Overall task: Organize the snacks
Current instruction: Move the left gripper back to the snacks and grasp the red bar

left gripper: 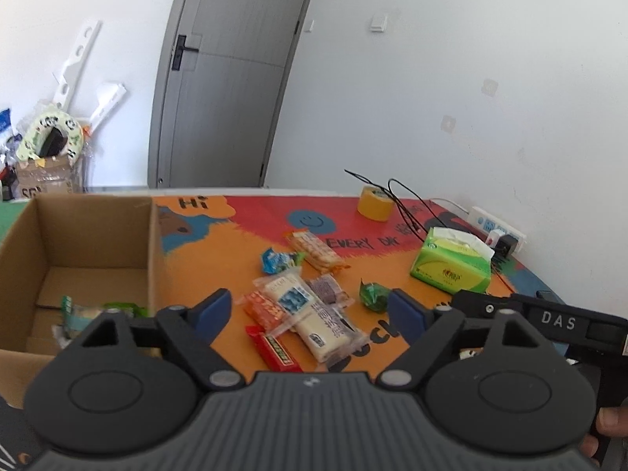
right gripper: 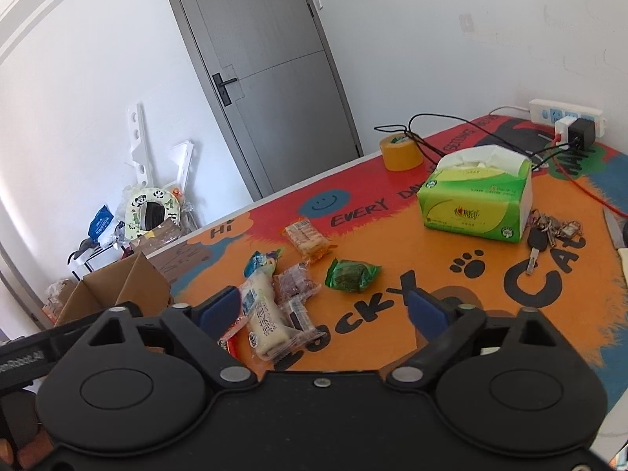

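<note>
Hovering side by side above the colourful printed table mat (right gripper: pixel 490 314), both handheld grippers hang with nothing between their blue-padded fingers. The left gripper (left gripper: pixel 310 310) has its jaws spread wide over the heap of snacks, and the right gripper (right gripper: pixel 324 310) is spread just as wide, slightly further along the same heap.

The snacks lie loose on the orange part of the mat. A long white bread-like packet (left gripper: pixel 314 314) lies slantwise across the middle of the pile, with a small orange wrapper (left gripper: pixel 263 308) touching its near side and a flat red bar (left gripper: pixel 274 349) just below that. A purple-printed clear packet (left gripper: pixel 329 289) lies against its far side. Beyond these sit a blue-and-green crinkled sachet (left gripper: pixel 278 260) and a clear packet of pale biscuits (left gripper: pixel 317 252). A green foil-wrapped sweet (right gripper: pixel 351 274) lies apart from the heap, toward the right.

An open brown cardboard box (left gripper: pixel 155 243) stands at the left end of the table, beside the left gripper; a few green-and-white packets (left gripper: pixel 84 312) already lie on its floor.

Further back on the mat are a green tissue pack (right gripper: pixel 475 206), a roll of yellow tape (right gripper: pixel 400 153), a bunch of keys (right gripper: pixel 549 231) and a white power strip (right gripper: pixel 565 114) by the wall.
</note>
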Demonstrator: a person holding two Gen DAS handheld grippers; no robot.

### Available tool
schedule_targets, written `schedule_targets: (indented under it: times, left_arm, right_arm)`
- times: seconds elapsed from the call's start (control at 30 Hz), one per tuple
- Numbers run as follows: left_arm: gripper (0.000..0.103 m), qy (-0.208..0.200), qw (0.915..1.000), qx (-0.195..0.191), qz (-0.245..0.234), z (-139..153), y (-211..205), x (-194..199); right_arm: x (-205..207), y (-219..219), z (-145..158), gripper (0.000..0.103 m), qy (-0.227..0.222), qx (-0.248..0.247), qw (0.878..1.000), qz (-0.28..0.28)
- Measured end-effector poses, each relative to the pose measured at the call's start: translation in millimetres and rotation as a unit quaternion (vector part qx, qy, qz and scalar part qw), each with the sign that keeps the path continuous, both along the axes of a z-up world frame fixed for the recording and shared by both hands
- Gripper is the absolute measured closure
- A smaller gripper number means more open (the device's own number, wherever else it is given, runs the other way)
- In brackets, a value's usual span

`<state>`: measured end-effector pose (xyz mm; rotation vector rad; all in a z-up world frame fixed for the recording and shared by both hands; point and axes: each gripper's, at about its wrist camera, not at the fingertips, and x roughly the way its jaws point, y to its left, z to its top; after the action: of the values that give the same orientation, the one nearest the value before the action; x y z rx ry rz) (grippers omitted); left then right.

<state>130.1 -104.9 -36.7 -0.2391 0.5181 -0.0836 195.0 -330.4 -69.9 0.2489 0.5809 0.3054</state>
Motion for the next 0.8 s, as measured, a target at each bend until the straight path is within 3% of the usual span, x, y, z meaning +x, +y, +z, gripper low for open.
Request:
schedule_targets:
  times: [0.4,0.8]
  left_arm:
    - [0.043,0.05,0.9982,-0.006,0.031,-34,-5,33]
    - [0.051,0.096,0.994,0.003,0.051,-70,-10,62]
  right_arm:
    - [27,9,-27,0.03,0.03,0.012,0.999,0.029]
    - [62,17,-55,0.039,0.068,0.022,0.996,0.045]
